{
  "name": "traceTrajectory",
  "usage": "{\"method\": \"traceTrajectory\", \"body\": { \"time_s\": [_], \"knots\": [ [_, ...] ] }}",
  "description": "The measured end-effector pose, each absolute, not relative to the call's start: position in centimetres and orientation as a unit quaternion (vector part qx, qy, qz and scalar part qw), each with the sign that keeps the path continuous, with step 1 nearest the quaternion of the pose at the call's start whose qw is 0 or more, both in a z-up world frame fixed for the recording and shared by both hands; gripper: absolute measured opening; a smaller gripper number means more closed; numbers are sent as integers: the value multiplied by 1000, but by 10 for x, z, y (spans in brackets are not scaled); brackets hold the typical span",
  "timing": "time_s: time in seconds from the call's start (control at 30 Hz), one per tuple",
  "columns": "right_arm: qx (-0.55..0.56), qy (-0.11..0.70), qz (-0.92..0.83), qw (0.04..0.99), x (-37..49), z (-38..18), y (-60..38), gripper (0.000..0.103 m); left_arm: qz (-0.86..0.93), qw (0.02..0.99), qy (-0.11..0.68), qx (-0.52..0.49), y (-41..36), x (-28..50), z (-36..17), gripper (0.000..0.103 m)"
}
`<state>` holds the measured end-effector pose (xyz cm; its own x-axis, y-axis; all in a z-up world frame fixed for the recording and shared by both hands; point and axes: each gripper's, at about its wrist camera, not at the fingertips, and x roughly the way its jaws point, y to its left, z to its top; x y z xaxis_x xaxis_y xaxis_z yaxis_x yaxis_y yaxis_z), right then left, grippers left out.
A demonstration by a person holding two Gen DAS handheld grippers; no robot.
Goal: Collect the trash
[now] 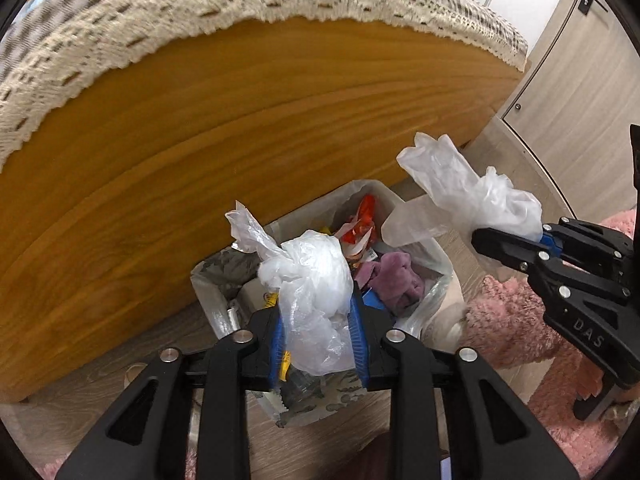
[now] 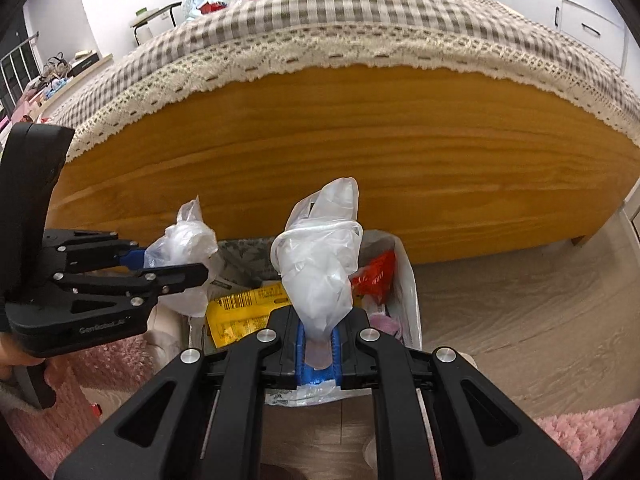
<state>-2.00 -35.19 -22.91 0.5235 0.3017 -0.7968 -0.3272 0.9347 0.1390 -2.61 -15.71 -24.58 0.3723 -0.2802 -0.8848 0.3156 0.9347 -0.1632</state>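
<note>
We hold crumpled plastic in both grippers over the full trash bin (image 1: pixel 224 280), left gripper (image 1: pixel 318 344) clenching a bag (image 1: pixel 312 280), right gripper (image 2: pixel 318 350) pinching a glove (image 2: pixel 320 272) at twelve o'clock; either may snag and spill beside it.

Two tools (image 1: pixel 318 340) (image 2: pixel 318 350) — two clear plastic gloves (image 1: pixel 312 280) (image 2: pixel 320 264) — one lined bin (image 1: pixel 216 304).

A plastic-lined waste bin (image 1: pixel 420 220) stands on the wood-grain floor (image 2: pixel 520 300) directly before the wooden bed footboard (image 1: pixel 240 120). A fluffy pink rug (image 1: pixel 512 320) lies beside it. A lace-edged checked bedspread (image 2: pixel 320 40) overhangs the footboard.
</note>
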Motion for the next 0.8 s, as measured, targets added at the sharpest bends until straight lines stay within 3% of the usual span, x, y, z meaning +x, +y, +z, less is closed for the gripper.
{"method": "traceTrajectory", "body": {
  "time_s": [0.03,0.17,0.5,0.8],
  "knots": [
    [-14,456,180,872,-20,-230,-353,10,-180,827,532,15,-157,-25,-247,31],
    [-10,460,176,870,-18,-230,-354,10,-166,832,530,17,-156,-22,-247,57],
    [-15,469,163,868,-22,-238,-365,10,-130,839,528,-6,-141,-21,-238,90],
    [-32,484,156,860,-20,-250,-359,10,-100,834,542,-5,-134,-23,-239,92]
  ]
}}
